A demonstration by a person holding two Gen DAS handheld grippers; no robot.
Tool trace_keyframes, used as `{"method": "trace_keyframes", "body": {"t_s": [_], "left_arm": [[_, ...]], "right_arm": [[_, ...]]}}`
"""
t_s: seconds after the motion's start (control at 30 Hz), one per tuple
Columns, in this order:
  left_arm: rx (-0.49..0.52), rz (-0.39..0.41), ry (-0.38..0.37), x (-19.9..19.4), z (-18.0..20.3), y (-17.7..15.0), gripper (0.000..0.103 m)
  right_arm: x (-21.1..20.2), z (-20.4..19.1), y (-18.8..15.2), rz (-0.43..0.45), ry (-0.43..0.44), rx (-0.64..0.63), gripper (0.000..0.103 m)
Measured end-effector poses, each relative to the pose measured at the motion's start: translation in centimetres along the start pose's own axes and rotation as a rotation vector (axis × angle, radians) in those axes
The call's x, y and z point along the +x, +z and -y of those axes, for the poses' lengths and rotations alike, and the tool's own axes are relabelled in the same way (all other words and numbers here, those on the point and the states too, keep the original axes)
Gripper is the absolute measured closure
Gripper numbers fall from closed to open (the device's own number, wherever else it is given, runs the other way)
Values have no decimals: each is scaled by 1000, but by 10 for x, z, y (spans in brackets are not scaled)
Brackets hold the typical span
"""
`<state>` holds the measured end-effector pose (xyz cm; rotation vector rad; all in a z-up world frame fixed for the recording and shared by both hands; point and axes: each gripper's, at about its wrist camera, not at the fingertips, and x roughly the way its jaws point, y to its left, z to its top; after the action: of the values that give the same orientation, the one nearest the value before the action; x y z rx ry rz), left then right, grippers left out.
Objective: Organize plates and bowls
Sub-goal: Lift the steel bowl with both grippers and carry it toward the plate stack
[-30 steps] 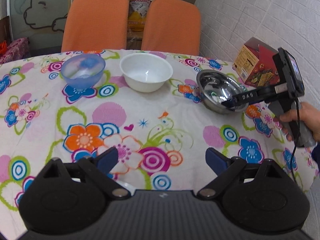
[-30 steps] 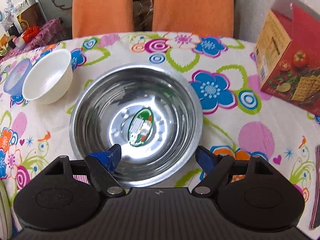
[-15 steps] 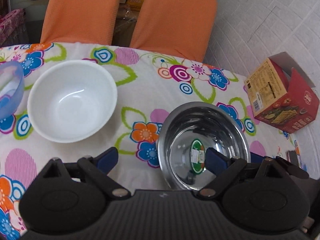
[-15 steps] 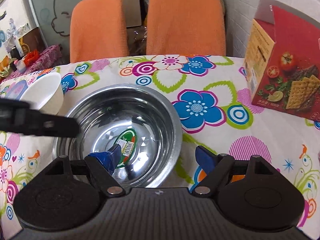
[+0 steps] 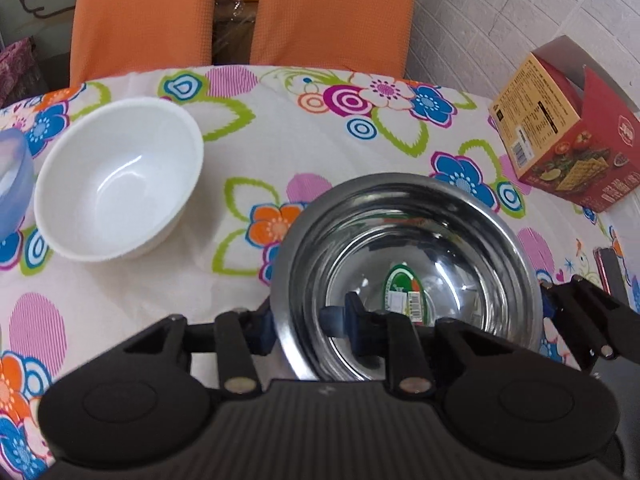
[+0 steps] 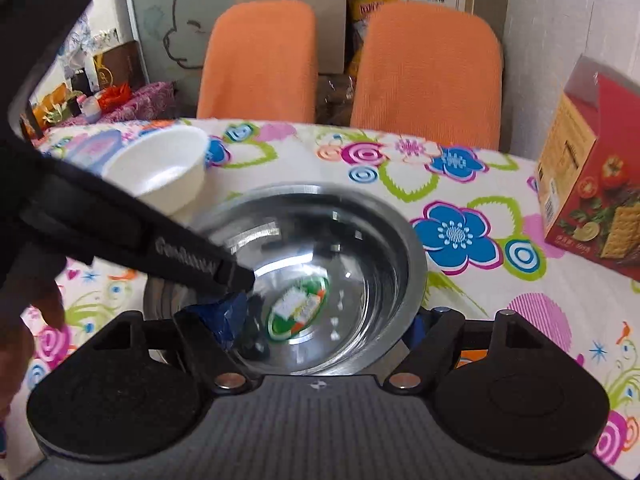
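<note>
Left gripper (image 5: pixel 304 326) straddling near-left rim of steel bowl (image 5: pixel 412 248): one blue pad outside the wall, one inside, looks clamped on it. Right gripper (image 6: pixel 320 328) straddling the bowl's right wall, one pad inside, one outside, contact hard to confirm, so can't tell if clamped. Bowl sitting on floral worktop (image 5: pixel 248 148), sticker in the bottom. White bowl (image 5: pixel 120 178) to its left, apart; blue bowl (image 5: pixel 12 176) just beyond, at frame edge. Cracker box (image 5: pixel 568 128) far right.
</note>
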<state>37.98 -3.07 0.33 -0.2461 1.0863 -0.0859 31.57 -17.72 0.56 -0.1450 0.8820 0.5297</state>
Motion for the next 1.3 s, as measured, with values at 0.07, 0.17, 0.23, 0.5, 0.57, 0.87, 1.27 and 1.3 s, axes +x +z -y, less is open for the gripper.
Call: {"method": "trace_keyframes", "body": {"t_s": [0.07, 0.17, 0.23, 0.5, 0.57, 0.87, 1.27, 1.3], "left_arm": [[4, 7, -16, -15, -3, -13, 82], [42, 20, -18, -41, -6, -41, 82], [65, 28, -19, -57, -11, -65, 82], [156, 63, -22, -103, -29, -150, 82], [175, 77, -29, -110, -32, -164, 82], [212, 97, -47, -106, -33, -188, 82], [229, 134, -27, -94, -27, -184, 52], [228, 152, -31, -97, -27, -182, 49]], "right_arm": [[-16, -13, -5, 9, -3, -26, 38], [-38, -33, -20, 15, -4, -45, 37], [-52, -47, -33, 22, 1, -50, 36], [-97, -100, -93, 64, 1, -25, 35], [-101, -106, -104, 70, 5, 11, 35], [-110, -118, -138, 98, -21, 135, 35], [-95, -102, -146, 110, -54, 181, 36], [-98, -100, -146, 123, -66, 193, 36]]}}
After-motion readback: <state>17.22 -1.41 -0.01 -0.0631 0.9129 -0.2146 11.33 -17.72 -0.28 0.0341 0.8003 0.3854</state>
